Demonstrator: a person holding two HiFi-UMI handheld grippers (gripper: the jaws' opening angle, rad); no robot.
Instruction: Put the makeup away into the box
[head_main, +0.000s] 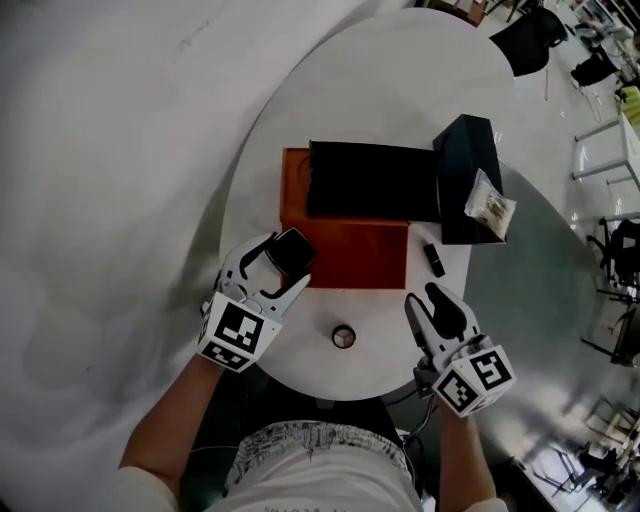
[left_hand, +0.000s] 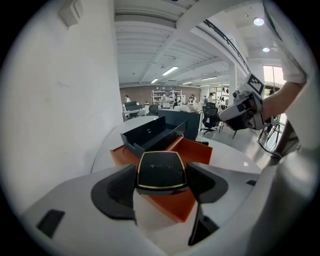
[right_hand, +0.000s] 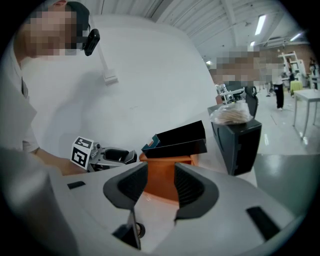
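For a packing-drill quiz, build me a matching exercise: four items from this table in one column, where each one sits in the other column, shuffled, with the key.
Items
1. black compact
2. clear bag
3. small black tube
4. small round piece

Places
A. on the bare table, just right of the orange tray
B. between the jaws of the left gripper
C. on top of the dark box
D. alone near the table's front edge

Pairs: 1-B, 2-C, 3-A, 4-D
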